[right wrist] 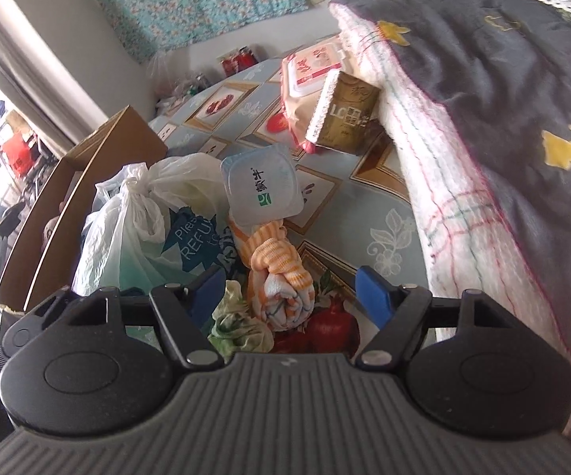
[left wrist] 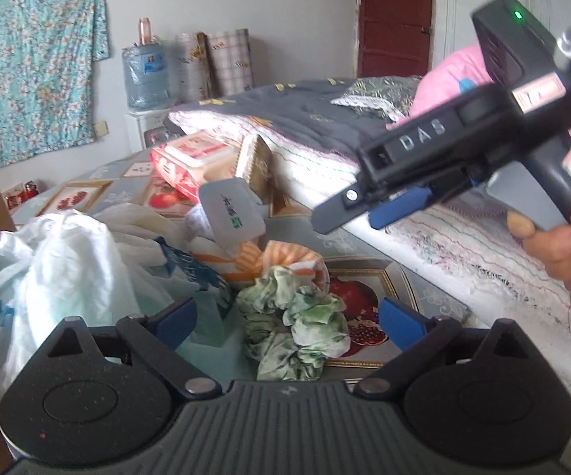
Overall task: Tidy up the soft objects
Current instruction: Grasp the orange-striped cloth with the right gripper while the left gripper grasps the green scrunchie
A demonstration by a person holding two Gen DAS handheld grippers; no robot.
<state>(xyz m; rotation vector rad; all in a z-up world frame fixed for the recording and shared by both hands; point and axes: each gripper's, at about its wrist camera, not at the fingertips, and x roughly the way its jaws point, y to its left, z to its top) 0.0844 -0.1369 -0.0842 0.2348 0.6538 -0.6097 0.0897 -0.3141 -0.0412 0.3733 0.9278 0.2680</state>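
A crumpled green-and-white cloth (left wrist: 297, 328) lies on the patterned table, between the fingers of my open, empty left gripper (left wrist: 289, 322). Behind it lies a rolled orange-striped cloth (left wrist: 281, 263). In the right wrist view the orange-striped cloth (right wrist: 279, 277) lies between the fingers of my open, empty right gripper (right wrist: 291, 291), with the green cloth (right wrist: 238, 326) just left of it. The right gripper (left wrist: 348, 217) also shows in the left wrist view, hovering above the table at the right.
White plastic bags (left wrist: 59, 277) and a cardboard box (right wrist: 87, 182) stand at the left. A yogurt cup (right wrist: 261, 182), wet-wipes pack (right wrist: 309, 75) and gold box (right wrist: 344, 118) sit behind. Folded blankets (right wrist: 483, 118) fill the right side.
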